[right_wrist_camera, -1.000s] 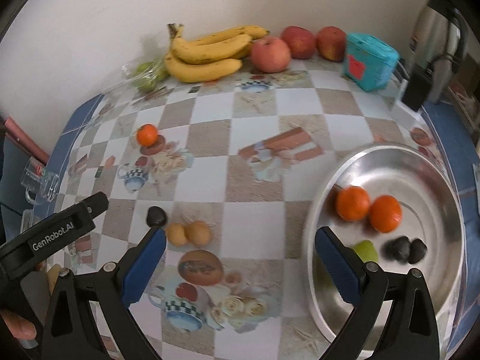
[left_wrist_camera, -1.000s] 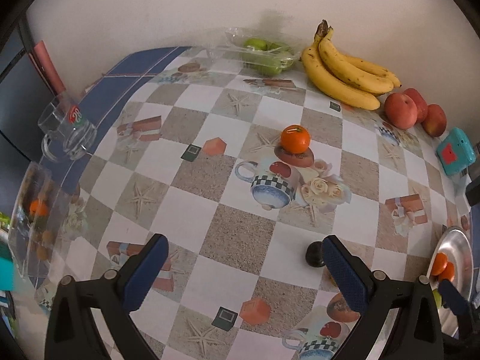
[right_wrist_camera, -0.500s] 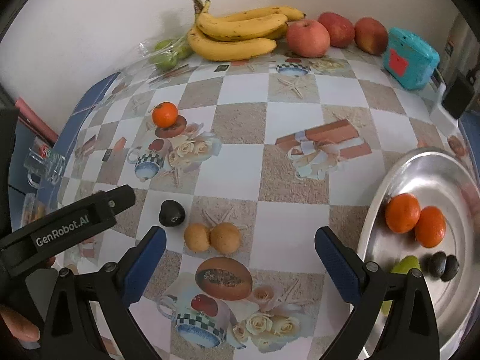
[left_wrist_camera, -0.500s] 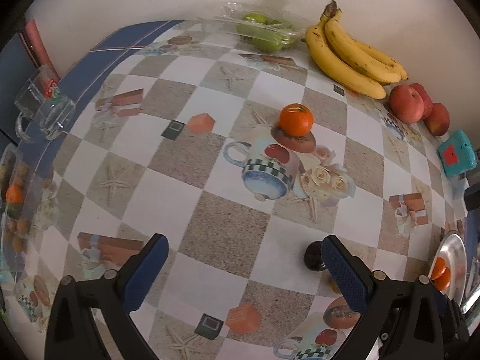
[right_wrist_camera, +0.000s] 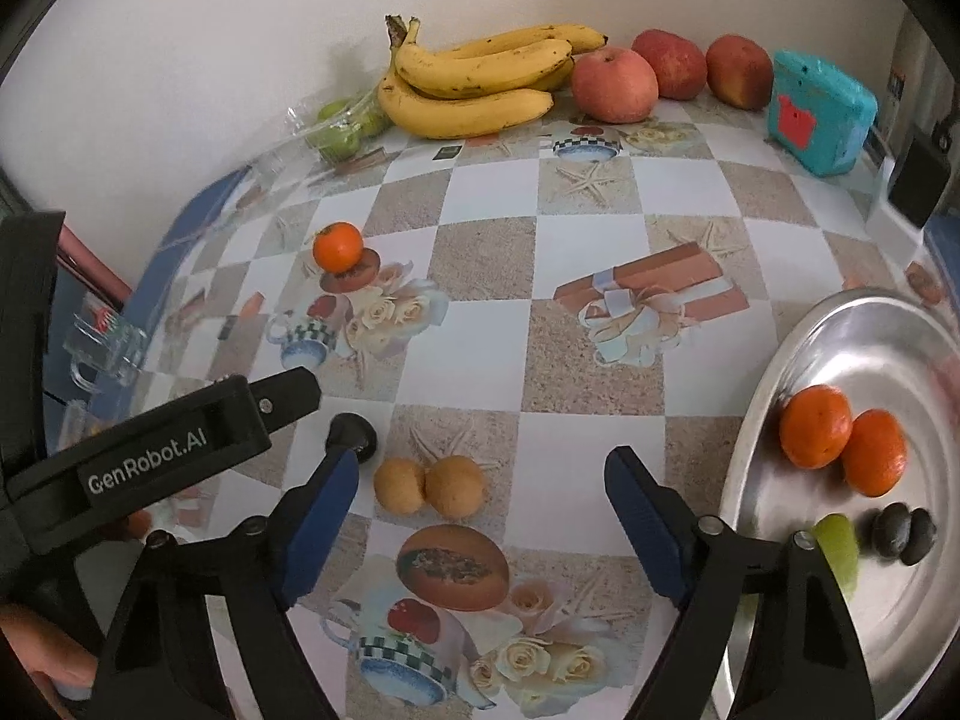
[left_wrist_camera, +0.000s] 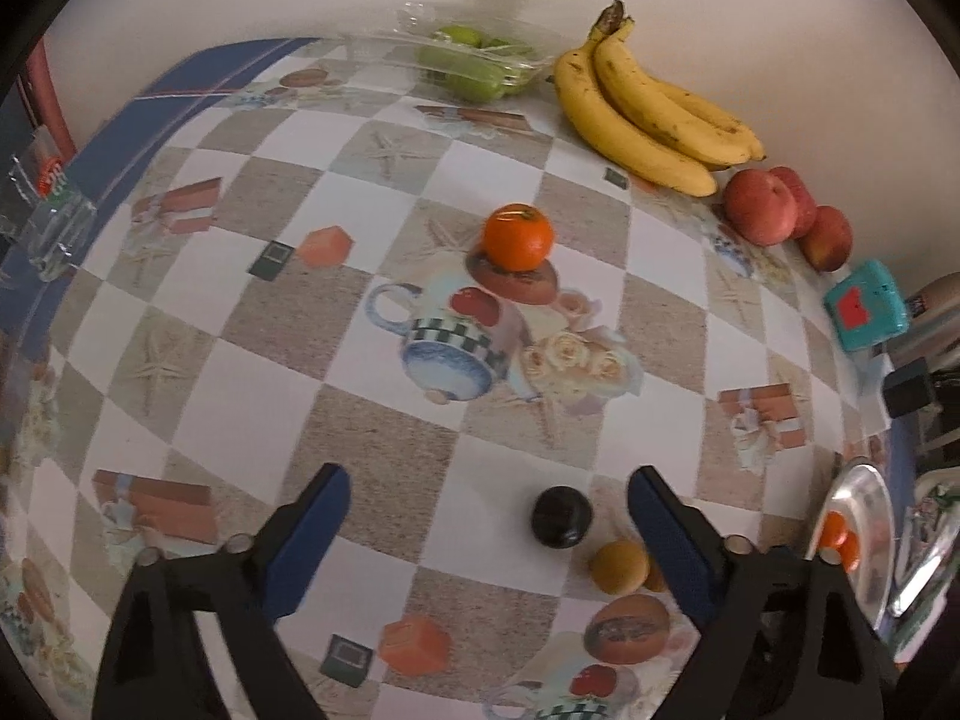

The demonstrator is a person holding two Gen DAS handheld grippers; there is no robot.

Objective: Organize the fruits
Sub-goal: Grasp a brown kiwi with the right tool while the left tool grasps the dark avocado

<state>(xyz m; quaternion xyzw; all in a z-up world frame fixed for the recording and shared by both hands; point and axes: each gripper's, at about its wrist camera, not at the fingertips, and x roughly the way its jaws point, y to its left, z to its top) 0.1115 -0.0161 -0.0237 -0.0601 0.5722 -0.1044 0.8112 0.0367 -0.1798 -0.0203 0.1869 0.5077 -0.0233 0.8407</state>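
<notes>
Both grippers are mid-pickup, jaws just narrowing but holding nothing: left gripper (left_wrist_camera: 489, 513) over the plum (left_wrist_camera: 561, 516) at its 3 o'clock, right gripper (right_wrist_camera: 480, 492) framing two tan fruits (right_wrist_camera: 429, 485); next, lower, pinch, carry to the tray (right_wrist_camera: 774, 360) at 3 o'clock.

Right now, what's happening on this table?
A person is sorting fruit with two handheld grippers. Both sets of jaws have just been closing and grip nothing. The left gripper brackets a small dark round fruit; the right gripper brackets two small tan round fruits. The round steel tray already holds two oranges, and another orange lies loose.
</notes>
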